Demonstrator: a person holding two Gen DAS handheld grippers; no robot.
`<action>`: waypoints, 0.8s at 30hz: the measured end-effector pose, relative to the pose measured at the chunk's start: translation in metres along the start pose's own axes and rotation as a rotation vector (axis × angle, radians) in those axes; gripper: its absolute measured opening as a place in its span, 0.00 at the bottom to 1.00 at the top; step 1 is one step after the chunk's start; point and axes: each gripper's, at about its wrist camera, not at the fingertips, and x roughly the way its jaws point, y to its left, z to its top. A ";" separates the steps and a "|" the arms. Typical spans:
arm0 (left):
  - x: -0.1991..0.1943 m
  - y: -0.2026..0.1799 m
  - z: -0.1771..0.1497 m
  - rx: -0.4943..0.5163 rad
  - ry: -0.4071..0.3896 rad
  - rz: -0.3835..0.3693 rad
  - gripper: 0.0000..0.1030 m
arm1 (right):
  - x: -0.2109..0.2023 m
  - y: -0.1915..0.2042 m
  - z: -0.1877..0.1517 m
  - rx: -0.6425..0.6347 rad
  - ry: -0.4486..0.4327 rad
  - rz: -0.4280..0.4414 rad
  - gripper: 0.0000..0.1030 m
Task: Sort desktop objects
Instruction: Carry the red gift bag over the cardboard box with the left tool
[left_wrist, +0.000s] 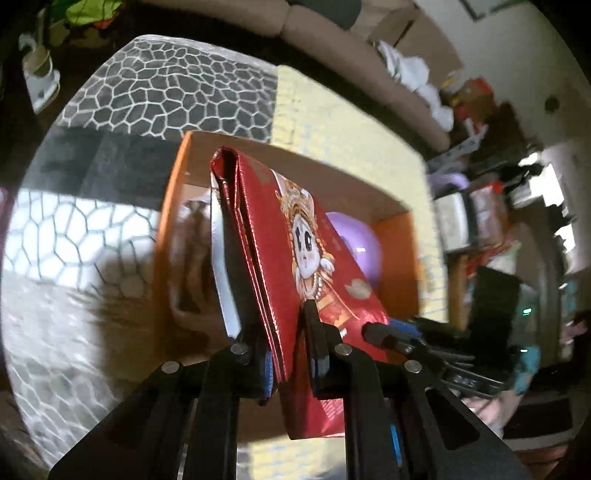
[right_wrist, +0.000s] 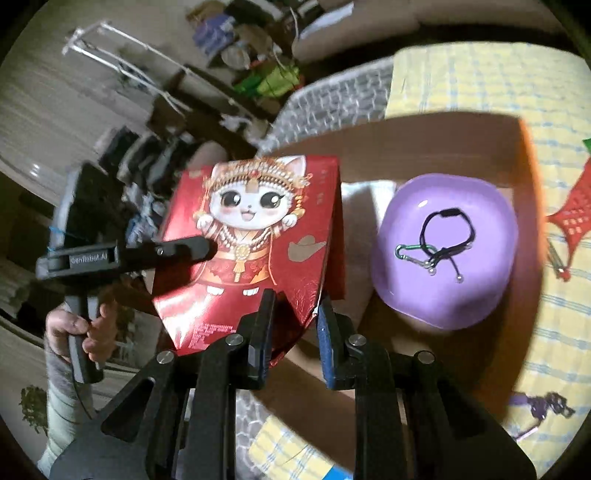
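Red packaging (right_wrist: 251, 243), a flat folded bag or carton printed with a cartoon cat in costume, is held above the open cardboard box (left_wrist: 395, 258), over its left half as the right wrist view frames it. Both grippers are clamped on it. The left gripper (left_wrist: 284, 350) is pinched on the folded layers near their lower edge; in the right wrist view one of its fingers is seen laid across the printed face. The right gripper (right_wrist: 293, 325) is pinched on the bottom corner of the red packaging, jaws drawn in tight on the thin card.

Inside the box, toward its right wall, a purple bowl (right_wrist: 445, 251) is set, holding a black cord bracelet (right_wrist: 448, 230) and a green carabiner (right_wrist: 404, 251). The box rests on a yellow checked cloth (right_wrist: 480, 85).

Risks, judged: with two grips on one thin item, opposing pulls could tear or crease the foil card. If released off-centre, the packaging could be dropped onto the box's left wall or tipped against the bowl. Both frames are blurred, so the exact clearance cannot be told.

View differences: the bowl's contents, the red netted item (right_wrist: 574, 214) on the cloth and the person's hand (right_wrist: 79, 328) on the left handle are shown only by the right wrist view. The layered folds and a pale item in the box's left part, too blurred to name, are shown only by the left.
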 end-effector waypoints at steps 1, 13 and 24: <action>0.006 -0.001 0.003 0.016 0.008 0.029 0.13 | 0.007 -0.001 0.001 0.004 0.013 -0.019 0.20; -0.005 -0.030 0.023 0.099 -0.034 0.244 0.89 | 0.050 0.000 -0.007 0.019 0.125 -0.104 0.16; -0.007 -0.028 0.013 0.159 -0.040 0.332 0.06 | 0.023 -0.012 -0.008 0.095 0.033 -0.029 0.23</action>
